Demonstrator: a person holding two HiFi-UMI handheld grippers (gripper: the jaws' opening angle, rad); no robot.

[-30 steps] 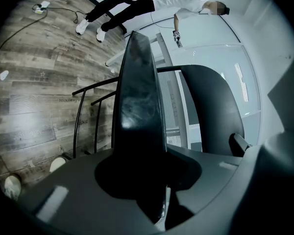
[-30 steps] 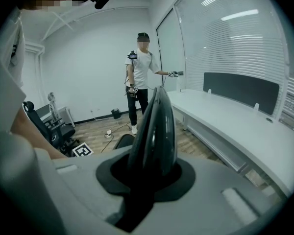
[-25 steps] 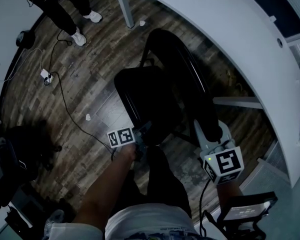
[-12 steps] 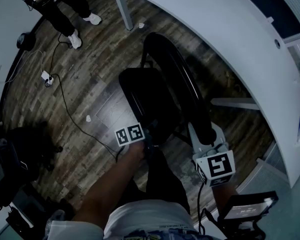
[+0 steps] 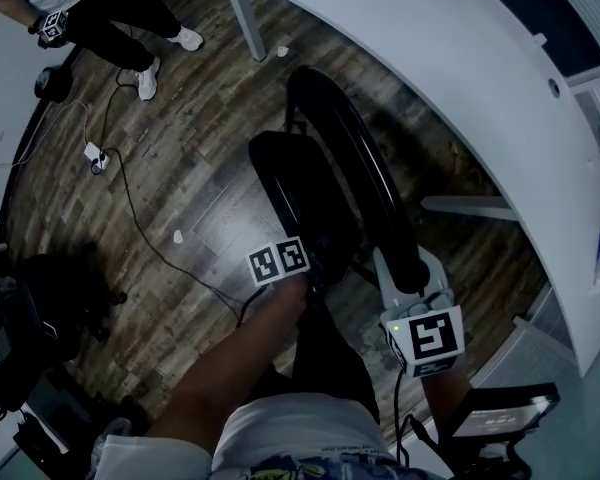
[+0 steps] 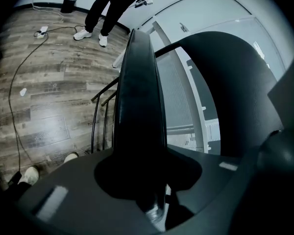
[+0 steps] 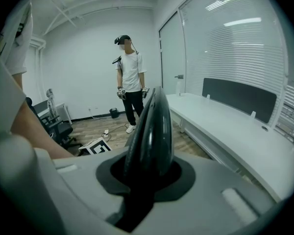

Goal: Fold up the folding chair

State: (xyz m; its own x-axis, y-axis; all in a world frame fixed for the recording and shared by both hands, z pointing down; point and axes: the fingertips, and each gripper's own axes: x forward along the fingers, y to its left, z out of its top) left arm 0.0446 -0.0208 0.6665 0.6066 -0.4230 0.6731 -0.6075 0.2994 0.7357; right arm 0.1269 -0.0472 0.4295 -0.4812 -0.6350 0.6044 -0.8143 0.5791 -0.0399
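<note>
Now the black folding chair (image 5: pixel 310 208) is seen on the wooden floor (image 5: pixel 170 178), just beside the white tabletop (image 5: pixel 460 88). Its padded seat (image 5: pixel 290 173) is clamped at the front edge by the left hand-held gripper (image 5: pixel 310 268), whose jaws are partly closed on it. The backrest (image 5: pixel 350 138) is gripped at its near end in the same way by the right hand-held gripper (image 5: pixel 412 273).

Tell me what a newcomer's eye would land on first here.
The black folding chair at centre, with the left gripper clamped on its seat edge and the right gripper clamped on the top of its backrest. Then the big curved white desk close behind it, and a second person standing at the upper left near a loose cable on the floor.
</note>
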